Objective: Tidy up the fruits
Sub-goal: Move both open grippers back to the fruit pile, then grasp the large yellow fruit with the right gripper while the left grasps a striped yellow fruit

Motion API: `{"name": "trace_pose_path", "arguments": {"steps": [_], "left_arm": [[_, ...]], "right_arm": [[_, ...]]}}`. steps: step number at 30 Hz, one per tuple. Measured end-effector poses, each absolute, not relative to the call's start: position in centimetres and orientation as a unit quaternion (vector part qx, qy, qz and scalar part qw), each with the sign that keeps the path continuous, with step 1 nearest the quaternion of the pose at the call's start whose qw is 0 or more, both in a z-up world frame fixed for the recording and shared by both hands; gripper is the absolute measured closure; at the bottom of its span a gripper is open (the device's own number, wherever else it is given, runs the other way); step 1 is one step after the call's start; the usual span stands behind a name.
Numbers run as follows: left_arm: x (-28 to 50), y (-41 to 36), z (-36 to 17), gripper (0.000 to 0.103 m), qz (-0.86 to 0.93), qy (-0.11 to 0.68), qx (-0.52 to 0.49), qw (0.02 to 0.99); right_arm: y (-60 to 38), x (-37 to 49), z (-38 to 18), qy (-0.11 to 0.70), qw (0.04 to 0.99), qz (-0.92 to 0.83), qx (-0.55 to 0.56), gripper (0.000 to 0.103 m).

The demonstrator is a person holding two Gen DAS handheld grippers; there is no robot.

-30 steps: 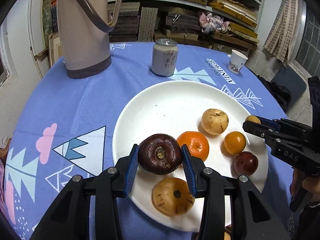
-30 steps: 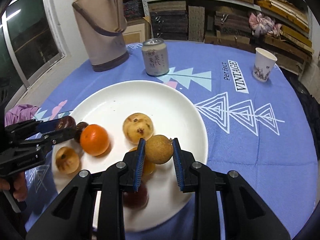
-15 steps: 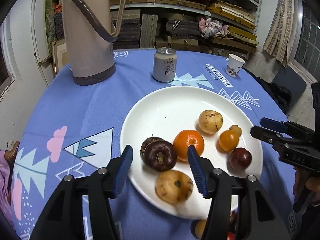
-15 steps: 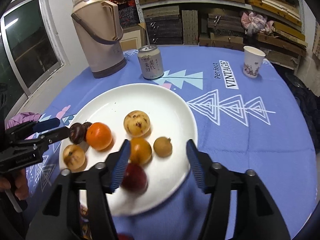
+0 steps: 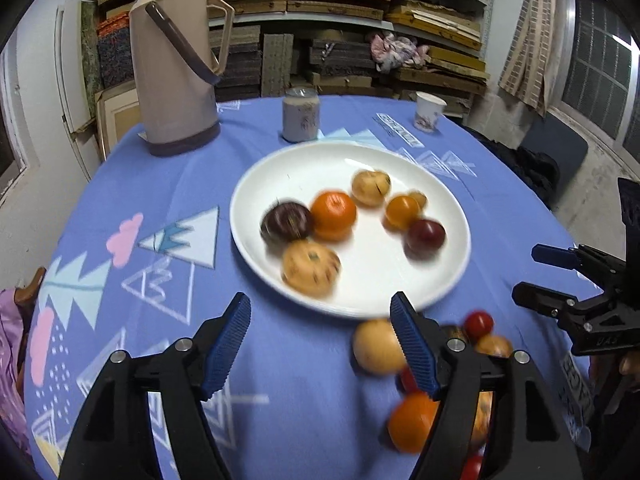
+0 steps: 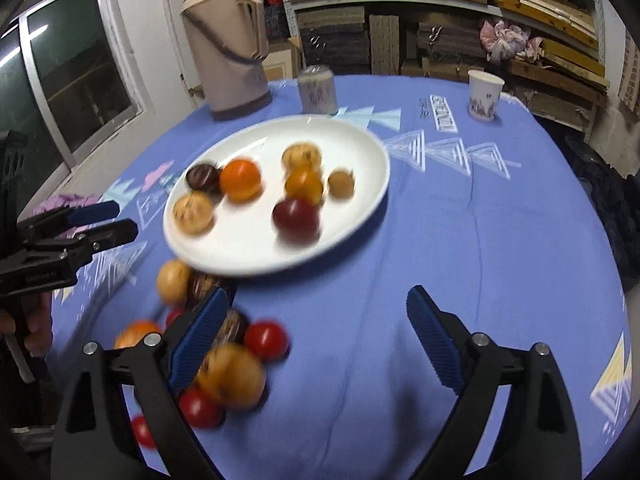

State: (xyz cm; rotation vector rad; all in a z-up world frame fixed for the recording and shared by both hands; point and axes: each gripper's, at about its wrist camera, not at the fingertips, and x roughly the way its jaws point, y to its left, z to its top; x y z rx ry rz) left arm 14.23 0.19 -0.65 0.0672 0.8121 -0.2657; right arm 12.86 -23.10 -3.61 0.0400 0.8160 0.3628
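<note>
two grippers, jaws just opened wide, both empty: left gripper released dark fruit, right gripper released small brown fruit, both now on plate.

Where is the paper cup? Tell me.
The paper cup stands far back on the blue tablecloth, on the right in both views, beyond the white plate and right of the can.

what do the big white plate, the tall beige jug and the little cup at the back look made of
Plate: probably glazed ceramic; glossy white, soft reflections on its rim.
Beige jug: looks like moulded plastic; matte shell, darker band at its base, strap handle.
Cup: likely paper; thin white wall, printed pattern. Too small to be sure.
</note>
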Motion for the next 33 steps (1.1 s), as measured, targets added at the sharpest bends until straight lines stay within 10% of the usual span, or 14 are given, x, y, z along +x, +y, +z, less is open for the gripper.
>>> {"name": "trace_pose_path", "arguments": {"steps": [15,20,26,28,33], "left_arm": [[9.6,1.9,-2.8,0.024,-0.112,0.418,0.009,0.902],[9.3,2.1,-2.7,0.022,-0.109,0.416,0.007,0.903],[9.3,2.1,-2.9,0.022,-0.109,0.424,0.003,0.899],[9.3,1.9,-3.0,0.022,-0.110,0.426,0.006,0.898],[8.6,1.4,-2.7,0.022,-0.122,0.423,0.016,0.898]], "right_arm": [[-21.3,8.2,-5.8,0.400,0.891,0.211,0.028,0.014],[-20.7,9.2,-6.7,0.417,0.882,0.216,0.050,0.038],[-19.8,9.6,-7.8,0.436,0.875,0.204,0.054,0.042],[-19.7,9.7,-7.7,0.437,0.870,0.220,0.061,0.060],[-19.8,9.2,-7.5,0.434,0.870,0.227,0.057,0.060]]}}
